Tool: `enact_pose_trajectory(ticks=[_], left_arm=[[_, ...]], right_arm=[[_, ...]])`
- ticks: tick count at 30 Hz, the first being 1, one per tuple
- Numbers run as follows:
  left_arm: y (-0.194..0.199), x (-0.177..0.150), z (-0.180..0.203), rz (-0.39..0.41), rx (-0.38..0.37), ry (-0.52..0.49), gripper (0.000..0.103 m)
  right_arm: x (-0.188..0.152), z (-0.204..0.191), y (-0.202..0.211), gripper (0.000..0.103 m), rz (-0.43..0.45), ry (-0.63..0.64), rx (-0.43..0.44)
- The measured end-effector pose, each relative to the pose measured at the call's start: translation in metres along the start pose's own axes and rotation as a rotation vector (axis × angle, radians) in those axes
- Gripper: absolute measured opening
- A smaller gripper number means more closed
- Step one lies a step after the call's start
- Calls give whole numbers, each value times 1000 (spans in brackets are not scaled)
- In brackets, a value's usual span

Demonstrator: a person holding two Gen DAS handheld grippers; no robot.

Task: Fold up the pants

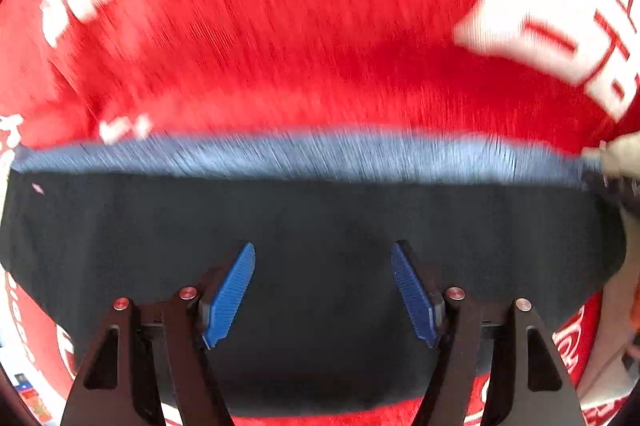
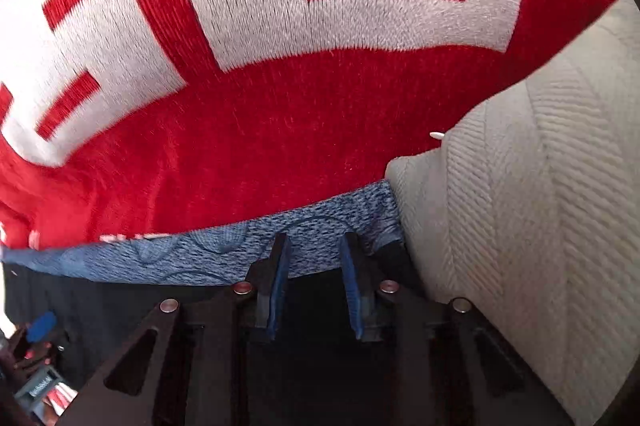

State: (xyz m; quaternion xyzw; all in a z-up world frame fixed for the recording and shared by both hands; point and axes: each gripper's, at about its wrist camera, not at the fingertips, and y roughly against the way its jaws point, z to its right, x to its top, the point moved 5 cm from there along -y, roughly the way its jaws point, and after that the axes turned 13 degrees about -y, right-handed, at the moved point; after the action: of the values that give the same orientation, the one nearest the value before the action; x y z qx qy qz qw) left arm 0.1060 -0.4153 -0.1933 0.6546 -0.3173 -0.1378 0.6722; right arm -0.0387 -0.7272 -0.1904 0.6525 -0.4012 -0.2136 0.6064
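I've got 2 tools over 1 pair of pants (image 1: 312, 246): dark navy fabric w/ a heathered blue waistband (image 1: 304, 156) running as a strip across its far edge, lying flat on a red blanket (image 1: 280, 26) w/ big white characters. My left tool (image 1: 323, 296) points steeply down at the dark fabric, jaws wide apart, nothing between the 2 blue ribbed pads (image 1: 230, 296); can't tell if the tips touch the cloth. The left view is motion-blurred, esp. the blanket and waistband. In the right view, my right tool (image 2: 314, 286) sits at the waistband's (image 2: 224, 254) right end, jaws only partly open w/ a narrow gap, 2 blue pads (image 2: 279, 286) edge-on; the tips overlap the strip's near edge, but I can't tell whether any cloth is pinched. The pants (image 2: 100, 310) fill the lower part of both views. Right of the waistband's end lies 1 cream ribbed textile (image 2: 520, 226), its edge touching the waistband corner and overlapping the blanket (image 2: 280, 146). At the lower left of the right view I see my other tool (image 2: 40, 328) w/ 1 blue pad showing, too small and dim for more. A few small packets beside it are too blurry to read.
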Motion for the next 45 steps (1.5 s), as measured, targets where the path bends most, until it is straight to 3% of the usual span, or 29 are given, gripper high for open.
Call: enact_pose_trajectory(ticks=[3, 7, 10, 12, 14, 18, 27, 33, 37, 45], left_arm=[[-5, 15, -25, 3, 41, 30, 72], [-34, 12, -63, -58, 138, 80, 72], [-44, 4, -90, -66, 134, 146, 92], [-41, -3, -101, -74, 129, 165, 92], [-32, -12, -112, -89, 145, 182, 92], [-6, -40, -118, -114, 150, 184, 92], [38, -117, -101, -128, 120, 128, 92], [42, -129, -118, -126, 66, 121, 92], [49, -141, -144, -103, 45, 126, 92], [52, -148, -233, -61, 89, 57, 92]], right_arm=[[-10, -2, 21, 39, 3, -4, 71], [-38, -5, 31, 49, 6, 71, 68], [-57, 10, 13, 51, -39, 59, 35], [-58, 19, 14, 52, -18, 16, 91], [-58, 25, 20, 52, -24, 7, 74], [-80, 34, 41, 59, -42, -68, 134], [-165, 26, 49, 61, -165, -100, 165], [-209, 0, 49, 61, -197, -92, 162], [-223, -38, 52, 61, -189, -93, 185], [-269, -153, 54, 60, -259, -135, 444]])
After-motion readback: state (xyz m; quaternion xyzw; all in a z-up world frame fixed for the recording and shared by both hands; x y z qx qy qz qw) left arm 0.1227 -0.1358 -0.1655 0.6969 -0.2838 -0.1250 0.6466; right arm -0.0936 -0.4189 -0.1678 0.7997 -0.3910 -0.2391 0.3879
